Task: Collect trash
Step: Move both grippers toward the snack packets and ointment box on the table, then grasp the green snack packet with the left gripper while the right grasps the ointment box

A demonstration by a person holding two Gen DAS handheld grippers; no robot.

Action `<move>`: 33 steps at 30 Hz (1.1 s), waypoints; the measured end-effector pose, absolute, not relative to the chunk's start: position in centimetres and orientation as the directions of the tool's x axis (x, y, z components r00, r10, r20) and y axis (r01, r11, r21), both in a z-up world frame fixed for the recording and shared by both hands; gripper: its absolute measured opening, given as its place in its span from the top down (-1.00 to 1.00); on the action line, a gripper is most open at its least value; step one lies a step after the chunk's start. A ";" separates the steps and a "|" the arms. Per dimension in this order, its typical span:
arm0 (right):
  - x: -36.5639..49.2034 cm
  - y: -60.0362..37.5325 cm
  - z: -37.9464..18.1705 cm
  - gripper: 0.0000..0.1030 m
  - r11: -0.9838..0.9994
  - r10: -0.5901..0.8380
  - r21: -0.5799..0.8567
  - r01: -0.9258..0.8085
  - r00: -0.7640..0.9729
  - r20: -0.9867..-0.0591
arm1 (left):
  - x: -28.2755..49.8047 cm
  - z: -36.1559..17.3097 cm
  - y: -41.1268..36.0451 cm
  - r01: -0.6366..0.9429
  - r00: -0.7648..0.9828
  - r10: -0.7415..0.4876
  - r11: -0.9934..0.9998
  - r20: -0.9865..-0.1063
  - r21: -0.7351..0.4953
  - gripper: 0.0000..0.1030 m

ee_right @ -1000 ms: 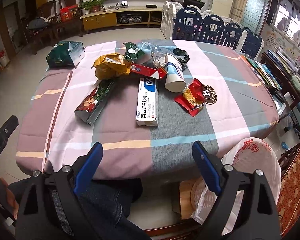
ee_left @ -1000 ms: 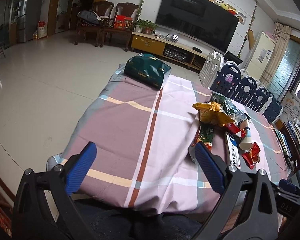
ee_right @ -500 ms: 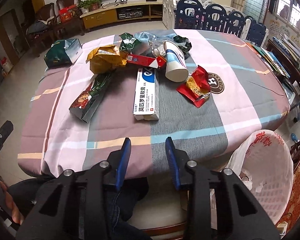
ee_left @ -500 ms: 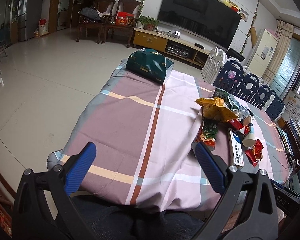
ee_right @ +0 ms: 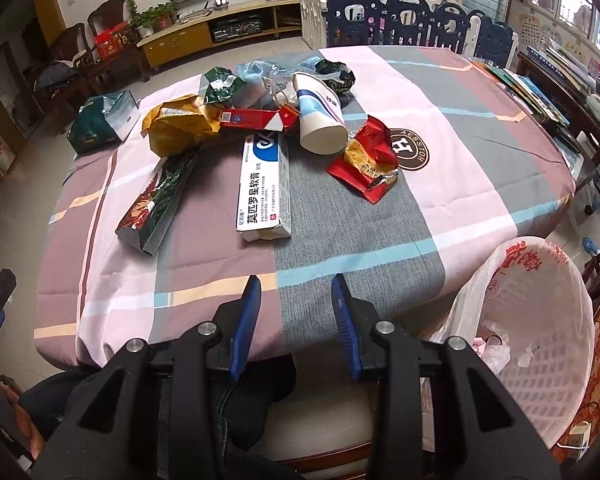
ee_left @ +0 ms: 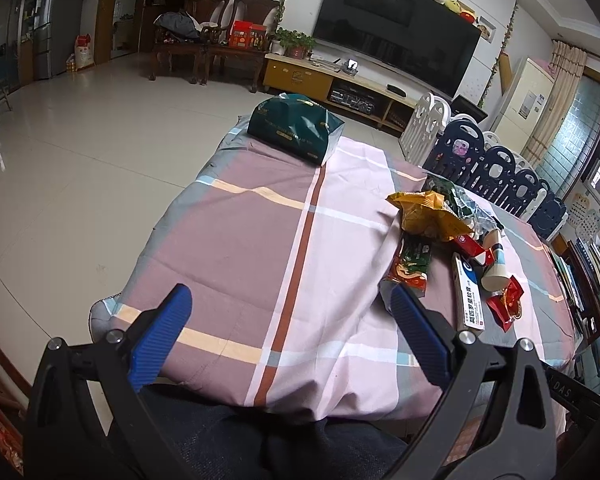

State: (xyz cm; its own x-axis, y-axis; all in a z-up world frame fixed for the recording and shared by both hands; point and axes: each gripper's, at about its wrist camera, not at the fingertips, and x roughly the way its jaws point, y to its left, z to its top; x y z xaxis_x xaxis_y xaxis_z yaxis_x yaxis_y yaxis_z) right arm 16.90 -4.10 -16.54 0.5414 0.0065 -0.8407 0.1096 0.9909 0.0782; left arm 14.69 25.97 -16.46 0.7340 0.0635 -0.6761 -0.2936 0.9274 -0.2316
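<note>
The right gripper point(ee_right: 294, 294) has just narrowed its fingers, nothing between them, probably sizing for thin litter. Ahead on the bench point(ee_right: 360, 224) lies the white box point(ee_right: 265, 188); the bin point(ee_right: 540, 320) stands rightward. The left gripper point(ee_left: 288, 312) fingers hang wide apart, empty.

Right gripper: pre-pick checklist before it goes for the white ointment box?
1. right gripper empty: ok, jaws just narrowed, nothing between them.
2. Gap wide enough for the white ointment box: cannot tell.
3. Path to the box clear: ok, bare tablecloth ahead.
4. Box free to lift: not ok, its far end lies against the red carton.
5. lined bin open: ok, beside the table.
6. left gripper clear: ok, open, empty.
</note>
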 end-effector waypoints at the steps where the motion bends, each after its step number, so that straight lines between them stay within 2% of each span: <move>1: 16.9 -4.1 -16.5 0.25 0.991 0.006 0.078 0.110 0.543 -0.840 | 14.7 -16.5 25.9 -0.293 0.733 0.064 0.928 -0.677 -0.230 -0.92; 4: 18.4 -4.1 -16.2 0.24 0.990 0.018 0.093 0.108 0.552 -0.834 | 14.6 -16.5 25.9 -0.292 0.733 0.066 0.930 -0.677 -0.225 -0.92; 8: 21.5 -2.6 -15.9 0.09 0.992 0.039 0.102 0.078 0.576 -0.816 | 14.5 -16.7 26.0 -0.306 0.728 0.077 0.926 -0.682 -0.223 -0.92; 12: 23.6 -0.6 -16.7 -0.23 0.996 0.042 0.081 0.039 0.594 -0.803 | 14.7 -17.1 26.0 -0.310 0.716 0.080 0.926 -0.694 -0.214 -0.93; 19: 25.6 1.3 -19.9 -0.25 0.999 0.035 0.050 0.010 0.566 -0.824 | 15.1 -17.7 25.1 -0.294 0.695 0.081 0.939 -0.715 -0.180 -0.93; 24: 25.7 1.3 -21.1 -0.25 0.999 0.034 0.048 0.010 0.558 -0.829 | 15.4 -18.1 25.2 -0.299 0.684 0.064 0.933 -0.726 -0.200 -0.93; 33: 24.9 -2.0 -20.3 -0.25 0.990 0.058 0.121 0.070 0.585 -0.809 | 15.0 -19.2 28.4 -0.422 0.679 0.018 0.828 -0.734 -0.370 -0.93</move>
